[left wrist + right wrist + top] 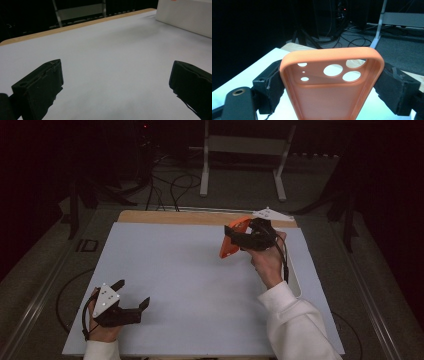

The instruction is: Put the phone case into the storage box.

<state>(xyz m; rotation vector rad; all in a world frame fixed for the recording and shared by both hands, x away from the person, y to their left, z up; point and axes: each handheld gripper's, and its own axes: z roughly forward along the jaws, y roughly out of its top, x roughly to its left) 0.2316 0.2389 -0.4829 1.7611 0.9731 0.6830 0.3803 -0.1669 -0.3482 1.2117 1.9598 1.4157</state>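
Note:
An orange phone case (231,238) is held up in the air over the far right of the table, with my right gripper (239,239) shut on its two long sides. In the right gripper view the orange phone case (329,82) faces me with its hollow inside and camera holes up, a black pad (270,85) pressed on each side. My left gripper (134,294) rests low at the near left of the table, open, and in the left gripper view my left gripper (116,85) has bare table between its jaws.
The table is a pale sheet (175,270) with a wooden far edge (170,216). A white box (187,15) stands at the right in the left gripper view. Behind the table are a white stand (245,150), cables (172,185) on the floor and dark tripod legs.

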